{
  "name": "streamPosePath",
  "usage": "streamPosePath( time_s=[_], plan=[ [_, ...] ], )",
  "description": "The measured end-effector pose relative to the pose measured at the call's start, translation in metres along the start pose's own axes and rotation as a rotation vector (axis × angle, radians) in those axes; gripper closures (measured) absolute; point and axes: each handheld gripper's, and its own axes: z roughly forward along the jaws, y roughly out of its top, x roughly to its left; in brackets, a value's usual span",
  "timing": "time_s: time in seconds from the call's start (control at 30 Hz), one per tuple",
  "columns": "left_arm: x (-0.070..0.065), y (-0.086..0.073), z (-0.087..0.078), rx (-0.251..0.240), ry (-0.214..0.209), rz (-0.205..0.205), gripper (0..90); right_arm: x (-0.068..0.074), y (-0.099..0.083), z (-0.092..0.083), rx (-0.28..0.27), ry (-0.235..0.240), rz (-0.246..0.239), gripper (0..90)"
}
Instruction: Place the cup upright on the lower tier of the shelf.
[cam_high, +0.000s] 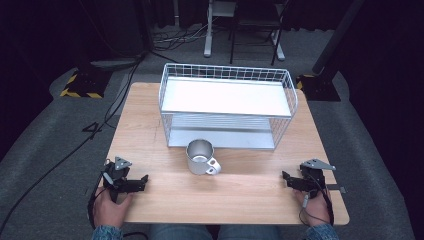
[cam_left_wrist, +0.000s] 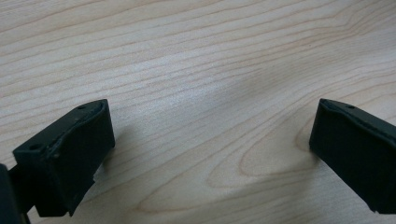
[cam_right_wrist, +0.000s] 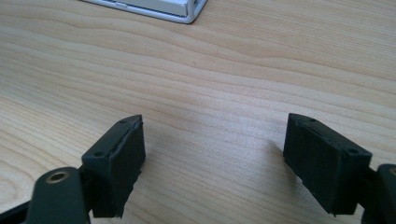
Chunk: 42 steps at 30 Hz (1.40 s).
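Note:
A metal mug (cam_high: 201, 157) with a side handle stands upright on the wooden table (cam_high: 150, 125), just in front of a white wire two-tier rack (cam_high: 227, 105). My left gripper (cam_high: 142, 182) rests near the front left edge, held by a hand, well left of the mug. Its jaws stand wide apart over bare wood in the left gripper view, and the left gripper (cam_left_wrist: 210, 149) holds nothing. My right gripper (cam_high: 286, 179) lies near the front right edge, right of the mug. In its own view the right gripper (cam_right_wrist: 212, 158) is open, with nothing between the jaws.
The rack fills the back half of the table; its base corner (cam_right_wrist: 177, 11) shows at the top of the right gripper view. Beyond the table are grey carpet, cables (cam_high: 75, 145), dark stands (cam_high: 82, 80) and chair legs (cam_high: 240, 35).

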Motion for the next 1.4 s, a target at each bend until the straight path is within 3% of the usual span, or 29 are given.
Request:
streamPosePath(
  time_s=[0.33, 0.5, 0.67, 0.9, 1.13, 1.4],
  plan=[
    [0.000, 0.000, 0.000, 0.000, 0.001, 0.000, 0.3, -0.001, 0.000, 0.000, 0.001, 0.005, -0.005, 21.0],
    [0.000, 0.000, 0.000, 0.000, 0.001, 0.000, 0.3, 0.000, 0.000, -0.002, 0.009, 0.004, 0.018, 24.6],
    [0.000, 0.000, 0.000, -0.001, 0.003, -0.003, 0.4, 0.000, 0.005, -0.006, 0.038, 0.030, 0.043, 26.0],
    [0.000, 0.000, 0.000, -0.001, 0.003, -0.002, 0.4, 0.006, 0.012, -0.015, 0.030, 0.069, 0.031, 26.4],
    [0.000, 0.000, 0.000, 0.000, 0.003, -0.002, 0.4, 0.019, 0.024, -0.030, -0.005, 0.124, 0.026, 29.7],
    [0.000, 0.000, 0.000, 0.000, 0.003, -0.002, 0.4, 0.042, 0.037, -0.043, -0.051, 0.175, -0.027, 30.7]
  ],
)
